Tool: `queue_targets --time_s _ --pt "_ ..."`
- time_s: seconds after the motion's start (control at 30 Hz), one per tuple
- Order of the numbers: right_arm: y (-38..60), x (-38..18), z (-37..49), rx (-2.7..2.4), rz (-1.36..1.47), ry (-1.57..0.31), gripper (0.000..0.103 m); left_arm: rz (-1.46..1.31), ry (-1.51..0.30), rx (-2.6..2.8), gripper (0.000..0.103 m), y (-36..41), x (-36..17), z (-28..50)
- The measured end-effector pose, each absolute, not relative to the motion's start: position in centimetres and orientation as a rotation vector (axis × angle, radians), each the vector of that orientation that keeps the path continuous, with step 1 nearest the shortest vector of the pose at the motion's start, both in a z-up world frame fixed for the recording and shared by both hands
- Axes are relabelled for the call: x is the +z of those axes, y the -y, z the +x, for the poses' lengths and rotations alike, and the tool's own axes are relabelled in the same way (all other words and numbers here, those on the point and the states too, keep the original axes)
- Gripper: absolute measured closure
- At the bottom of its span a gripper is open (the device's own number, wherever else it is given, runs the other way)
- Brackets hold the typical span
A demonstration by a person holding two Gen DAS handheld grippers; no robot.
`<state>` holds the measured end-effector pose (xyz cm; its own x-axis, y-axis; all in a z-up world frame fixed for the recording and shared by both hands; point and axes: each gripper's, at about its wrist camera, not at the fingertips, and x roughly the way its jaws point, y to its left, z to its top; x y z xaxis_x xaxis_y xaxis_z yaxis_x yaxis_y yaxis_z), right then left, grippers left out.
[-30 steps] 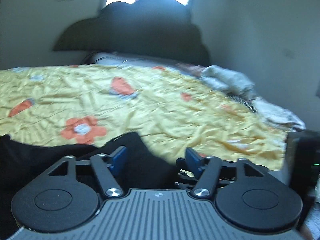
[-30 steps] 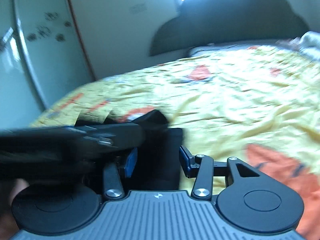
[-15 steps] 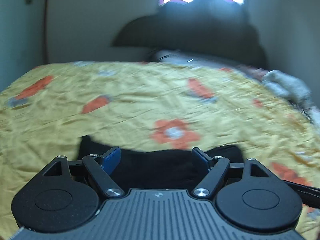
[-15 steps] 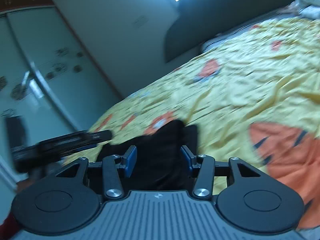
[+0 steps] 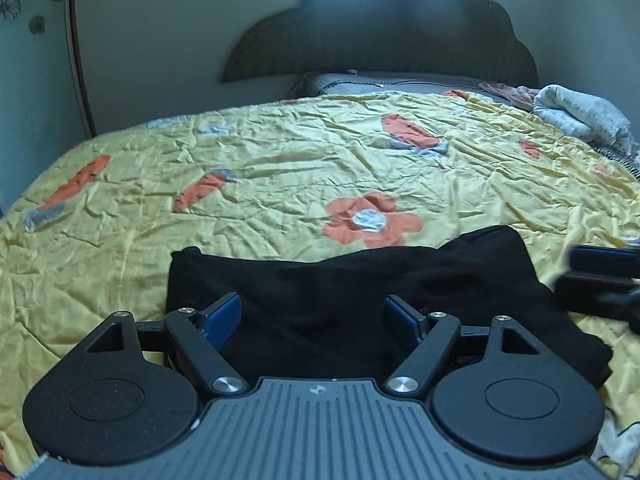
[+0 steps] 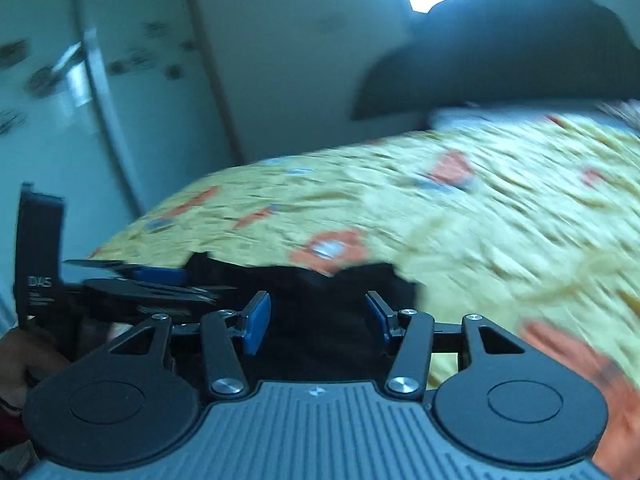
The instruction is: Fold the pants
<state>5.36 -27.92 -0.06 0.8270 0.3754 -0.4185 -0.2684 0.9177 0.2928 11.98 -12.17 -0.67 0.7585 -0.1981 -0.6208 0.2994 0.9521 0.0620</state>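
Note:
Black pants [image 5: 340, 284] lie in a folded, flat bundle on the yellow flowered bedspread [image 5: 280, 168], near the bed's front edge. My left gripper [image 5: 314, 318] is open and empty, just above the pants' near edge. My right gripper [image 6: 316, 318] is open and empty too, over the pants [image 6: 320, 280] from the right side. The right gripper shows at the right edge of the left wrist view [image 5: 600, 280]. The left gripper shows at the left of the right wrist view [image 6: 140, 284]. The right wrist view is blurred.
A dark headboard [image 5: 380, 32] stands at the far end against the wall. A pillow [image 5: 360, 82] and crumpled light bedding [image 5: 580, 116] lie at the far right. A wardrobe with flower decals [image 6: 60, 100] stands left of the bed.
Both grippers have swung round and now face the pants squarely. The left gripper's jaws have opened wider. The pants lie more spread out and flat on the bedspread.

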Motion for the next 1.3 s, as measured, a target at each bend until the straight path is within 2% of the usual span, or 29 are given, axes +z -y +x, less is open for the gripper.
queue_targets --time_s 0.13,0.3,0.5,0.67,0.7,1.0,1.3 --pt "23.9 -0.5 8.6 0.409 0.039 -0.563 0.053 0.137 -0.722 -0.263 0.022 11.7 -1.6 12.2" --pt "22.5 -2.1 9.8 0.236 -0.144 -0.602 0.051 0.13 -0.721 -0.248 0.019 11.2 -1.8 11.9" --pt "23.6 -0.5 7.9 0.283 -0.056 -0.541 0.051 0.125 -0.719 -0.248 0.017 11.3 -1.8 11.6" --pt "22.8 -2.0 8.9 0.293 -0.077 -0.606 0.051 0.144 -0.72 -0.26 0.016 11.4 -2.0 10.9" --pt "22.7 -2.4 9.1 0.285 -0.084 -0.61 0.049 0.147 -0.72 -0.262 0.016 11.4 -2.1 10.8" --pt "23.2 -1.6 8.0 0.276 -0.044 -0.562 0.047 0.208 -0.692 -0.253 0.015 12.1 -2.3 9.3" --pt "23.6 -2.7 8.5 0.256 -0.031 -0.593 0.045 0.197 -0.672 -0.228 0.012 12.0 -2.6 8.9"
